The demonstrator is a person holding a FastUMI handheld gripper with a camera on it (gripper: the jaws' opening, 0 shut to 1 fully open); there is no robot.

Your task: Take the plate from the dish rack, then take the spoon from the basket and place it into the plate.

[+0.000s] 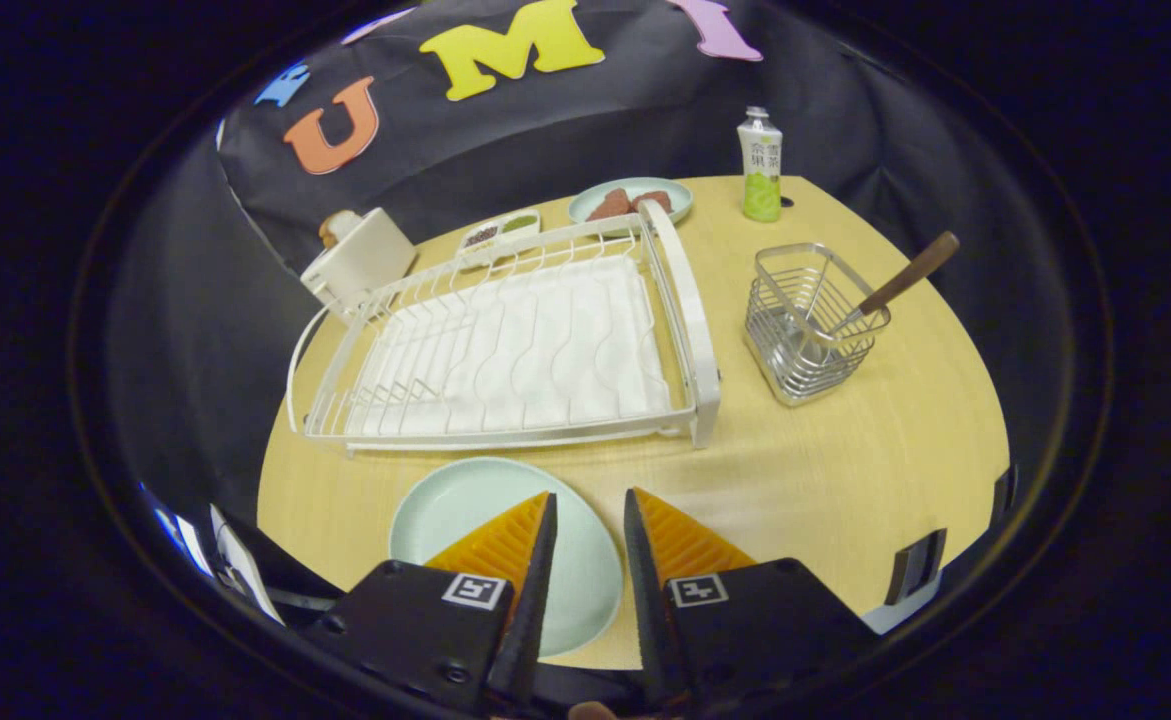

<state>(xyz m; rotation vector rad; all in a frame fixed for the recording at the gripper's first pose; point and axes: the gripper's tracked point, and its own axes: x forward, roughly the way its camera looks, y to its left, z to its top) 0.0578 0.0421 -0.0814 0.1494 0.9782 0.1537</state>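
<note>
Gripper view: on a pale wooden table (845, 470), a white toaster (365, 258) sits at the far left, close to the back corner of the white dish rack (515, 350), which holds no dishes. In front of the rack a light green plate (455, 510) lies flat on the table, under and between the fingers, one fingertip over its middle and the other by its right rim. The gripper (588, 515) hangs above it with its fingers a small gap apart, clamped on nothing. Behind the rack stand a small divided dish (500, 230) and a second plate (630, 200) carrying reddish pieces of food. Further right, a small green and white carton (761, 165) stands at the table's back edge. Right of the rack, well beyond the fingers, the wire basket (810, 320) holds the spoon (895, 285), its brown handle leaning out to the right.
</note>
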